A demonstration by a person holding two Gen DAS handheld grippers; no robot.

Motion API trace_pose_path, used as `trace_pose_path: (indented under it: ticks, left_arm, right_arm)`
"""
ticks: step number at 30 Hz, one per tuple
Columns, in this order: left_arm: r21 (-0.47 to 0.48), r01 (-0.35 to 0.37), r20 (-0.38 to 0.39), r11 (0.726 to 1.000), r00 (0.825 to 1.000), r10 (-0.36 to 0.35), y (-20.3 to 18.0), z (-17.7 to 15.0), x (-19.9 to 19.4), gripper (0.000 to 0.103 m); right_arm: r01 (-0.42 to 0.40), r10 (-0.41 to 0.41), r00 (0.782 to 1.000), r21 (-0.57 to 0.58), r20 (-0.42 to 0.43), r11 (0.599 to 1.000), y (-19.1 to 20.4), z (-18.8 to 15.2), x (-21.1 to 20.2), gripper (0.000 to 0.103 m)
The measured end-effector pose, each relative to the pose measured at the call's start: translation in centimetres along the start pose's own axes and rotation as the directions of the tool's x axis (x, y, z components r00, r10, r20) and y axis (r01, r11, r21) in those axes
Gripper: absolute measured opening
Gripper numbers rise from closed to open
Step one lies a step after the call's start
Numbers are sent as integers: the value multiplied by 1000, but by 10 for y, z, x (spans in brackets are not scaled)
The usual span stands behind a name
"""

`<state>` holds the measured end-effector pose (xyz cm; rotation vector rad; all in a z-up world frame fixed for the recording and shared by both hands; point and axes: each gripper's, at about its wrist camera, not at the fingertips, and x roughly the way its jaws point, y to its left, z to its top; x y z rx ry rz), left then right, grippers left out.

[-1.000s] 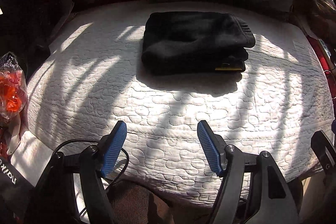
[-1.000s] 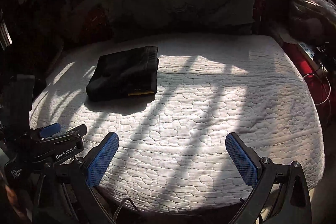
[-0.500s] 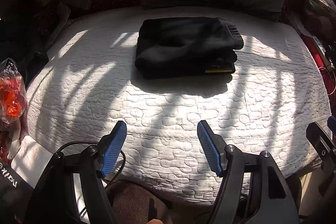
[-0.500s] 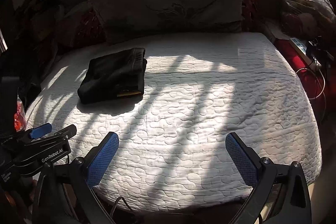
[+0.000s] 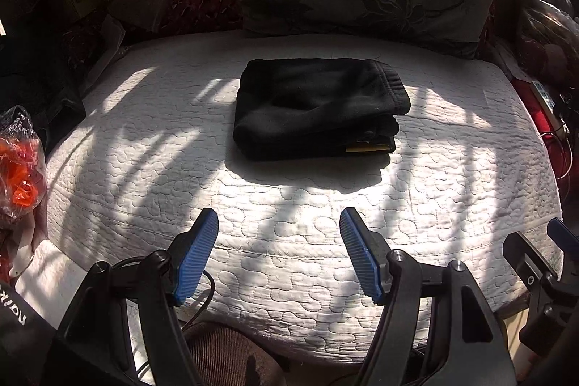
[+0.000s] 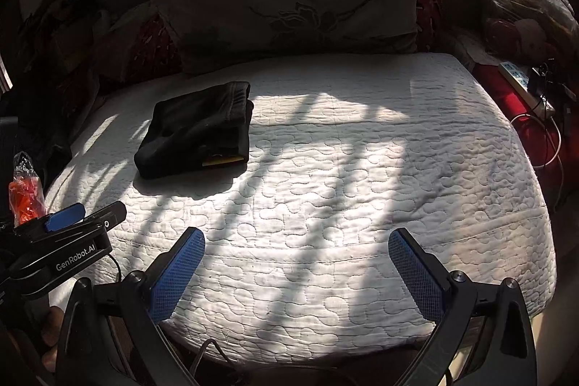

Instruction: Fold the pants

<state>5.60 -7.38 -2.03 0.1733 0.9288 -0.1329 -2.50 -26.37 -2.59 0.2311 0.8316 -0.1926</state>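
The pants (image 5: 318, 111) lie folded on the bed (image 5: 452, 169) (job seems finished); left claw (image 5: 278, 255) and right claw (image 6: 296, 274) are wide open, empty; nothing needs gripping next.

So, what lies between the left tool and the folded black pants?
Only bare white quilted mattress, sunlit and shadow-striped, lies between the open left tool and the folded black pants, seen in the left wrist view.

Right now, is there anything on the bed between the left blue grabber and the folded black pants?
Nothing visible. Between the open left gripper and the folded black pants lies only bare white quilted bedspread with sun and shadow stripes. The open right gripper also has only quilt between it and the pants.
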Motion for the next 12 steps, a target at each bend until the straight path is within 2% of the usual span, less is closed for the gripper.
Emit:
trace_pose_path:
  ticks: [12]
  left_arm:
    - [-7,-8,-7,1000,1000,7,4,0,0,69]
  right_arm:
    - [0,1,1000,-14,5,1000,5,11,2,102]
